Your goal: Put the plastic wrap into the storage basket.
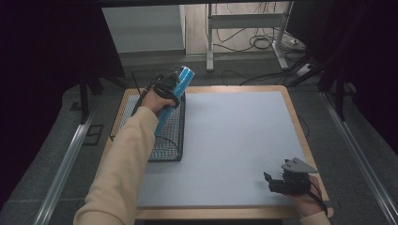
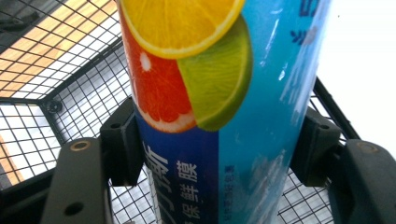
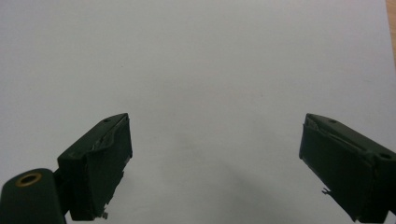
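High view: wire basket point(image 1: 165, 140) under tube point(image 1: 174, 96)

My blue cling-film tube point(image 2: 224, 112), printed with citrus slices, stands tilted inside the black wire basket point(image 1: 164, 145) at the desk's left edge.

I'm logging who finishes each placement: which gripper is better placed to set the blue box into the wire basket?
Left. The left gripper is shut on the blue box over the wire basket; the right gripper rests open, far across the table.
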A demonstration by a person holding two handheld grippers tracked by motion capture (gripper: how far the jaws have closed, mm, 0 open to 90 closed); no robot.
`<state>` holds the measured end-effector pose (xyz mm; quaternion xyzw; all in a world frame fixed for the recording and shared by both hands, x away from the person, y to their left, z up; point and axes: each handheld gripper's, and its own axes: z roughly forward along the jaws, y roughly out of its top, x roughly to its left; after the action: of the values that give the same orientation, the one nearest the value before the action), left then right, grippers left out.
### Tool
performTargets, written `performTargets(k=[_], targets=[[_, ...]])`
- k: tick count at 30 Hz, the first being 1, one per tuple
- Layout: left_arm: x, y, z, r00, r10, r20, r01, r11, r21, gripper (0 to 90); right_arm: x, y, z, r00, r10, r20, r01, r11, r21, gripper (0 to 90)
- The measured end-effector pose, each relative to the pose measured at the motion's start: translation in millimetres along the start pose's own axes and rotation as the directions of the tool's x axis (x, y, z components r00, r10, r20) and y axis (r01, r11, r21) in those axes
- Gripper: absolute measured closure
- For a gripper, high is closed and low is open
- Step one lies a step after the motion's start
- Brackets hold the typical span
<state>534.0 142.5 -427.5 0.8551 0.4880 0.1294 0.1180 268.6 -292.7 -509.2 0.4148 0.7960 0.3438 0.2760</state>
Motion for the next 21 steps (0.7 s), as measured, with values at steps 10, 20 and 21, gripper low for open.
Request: performTargets(k=[10, 20, 21], targets=[[5.2, 1.3, 7.6, 0.9993, -0.021, -0.032, 0.021, 0.9997, 0.009, 31.6, -0.2, -0.3, 0.6, 1.0000, -0.001, 0.000, 0.001, 1.000, 0.005, 9.8], [4.3, 1.5, 4.4, 0.9984, -0.023, -0.052, 0.021, 0.9994, -0.027, 27.1, 0.5, -0.1, 0.1, 1.0000, -0.004, 0.001, 0.004, 1.000, 0.004, 9.8], [4.1, 1.6, 3.5, 0.9979, -0.025, -0.059, 0.023, 0.9993, -0.029, 24.8, 0.4, -0.2, 0.1, 1.0000, -0.004, 0.001, 0.004, 1.000, 0.005, 9.8]])
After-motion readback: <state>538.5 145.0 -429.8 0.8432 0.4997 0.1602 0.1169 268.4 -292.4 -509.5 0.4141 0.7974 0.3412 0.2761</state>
